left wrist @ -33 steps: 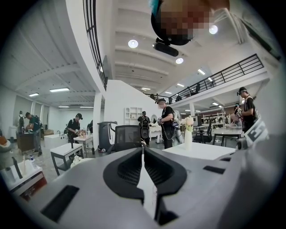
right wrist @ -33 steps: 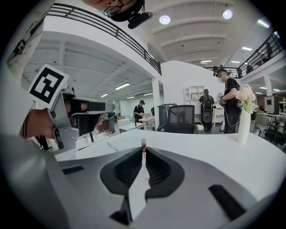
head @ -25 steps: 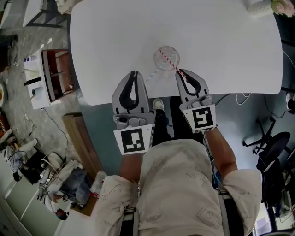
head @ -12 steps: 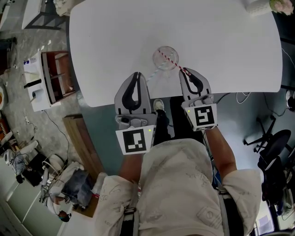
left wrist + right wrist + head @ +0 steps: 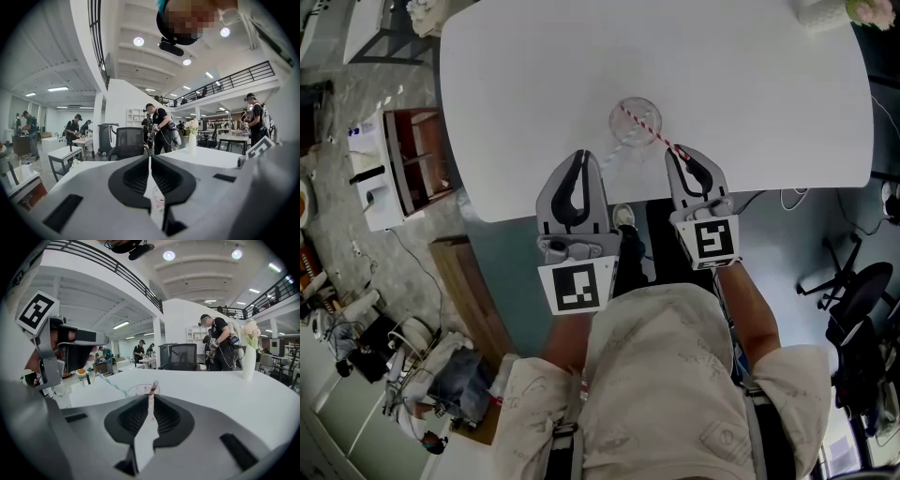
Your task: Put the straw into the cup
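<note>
The right gripper (image 5: 678, 150) pinches the red-striped straw's (image 5: 647, 128) upper end just beside the cup (image 5: 636, 122) — its lower end sits inside the cup; the left gripper (image 5: 583, 153), jaws pressed together, hovers near the cup — beside a teal straw (image 5: 606, 157) leaning out.

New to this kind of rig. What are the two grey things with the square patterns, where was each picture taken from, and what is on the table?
There is no robot arm: a person holds a two-jaw gripper in each hand. One picture looks down from a camera on the person's head; the other two look along each gripper's jaws. On the white table stands a clear cup. The right gripper is shut on a red-and-white straw that crosses the cup's mouth. The left gripper is shut, empty. A pale striped straw leans beside the cup.
</note>
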`<state>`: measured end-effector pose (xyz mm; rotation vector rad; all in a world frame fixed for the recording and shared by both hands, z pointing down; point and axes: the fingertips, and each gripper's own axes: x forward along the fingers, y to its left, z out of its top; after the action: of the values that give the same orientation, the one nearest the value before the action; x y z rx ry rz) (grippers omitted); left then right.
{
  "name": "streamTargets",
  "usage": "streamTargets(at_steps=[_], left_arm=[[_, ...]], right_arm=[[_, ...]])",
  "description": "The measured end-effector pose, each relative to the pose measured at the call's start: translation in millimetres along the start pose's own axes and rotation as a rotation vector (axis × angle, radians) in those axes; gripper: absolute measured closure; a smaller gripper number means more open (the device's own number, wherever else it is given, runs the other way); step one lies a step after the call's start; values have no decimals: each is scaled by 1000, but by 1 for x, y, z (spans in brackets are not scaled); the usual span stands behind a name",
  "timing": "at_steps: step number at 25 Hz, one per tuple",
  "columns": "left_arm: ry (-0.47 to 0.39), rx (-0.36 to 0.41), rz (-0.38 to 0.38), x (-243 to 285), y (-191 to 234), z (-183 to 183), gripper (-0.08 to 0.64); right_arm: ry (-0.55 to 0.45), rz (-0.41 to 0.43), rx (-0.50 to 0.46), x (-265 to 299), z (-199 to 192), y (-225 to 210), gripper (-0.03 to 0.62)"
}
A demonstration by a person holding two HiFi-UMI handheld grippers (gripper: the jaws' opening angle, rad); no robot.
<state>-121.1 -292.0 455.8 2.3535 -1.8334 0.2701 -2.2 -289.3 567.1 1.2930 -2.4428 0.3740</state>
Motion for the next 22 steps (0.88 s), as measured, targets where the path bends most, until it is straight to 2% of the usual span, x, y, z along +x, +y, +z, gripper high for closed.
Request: streamTargets(at_steps=[10, 15, 22], left_arm=[[-19, 12, 3, -1, 3, 13, 545], [-62, 22, -3, -3, -5, 39, 545], [-131, 29, -7, -14, -20, 84, 545]], right_arm=[[41, -10, 1, -8, -9, -6, 545], [40, -26, -23, -24, 1, -17, 545], [14, -90, -68, -54, 28, -42, 545]])
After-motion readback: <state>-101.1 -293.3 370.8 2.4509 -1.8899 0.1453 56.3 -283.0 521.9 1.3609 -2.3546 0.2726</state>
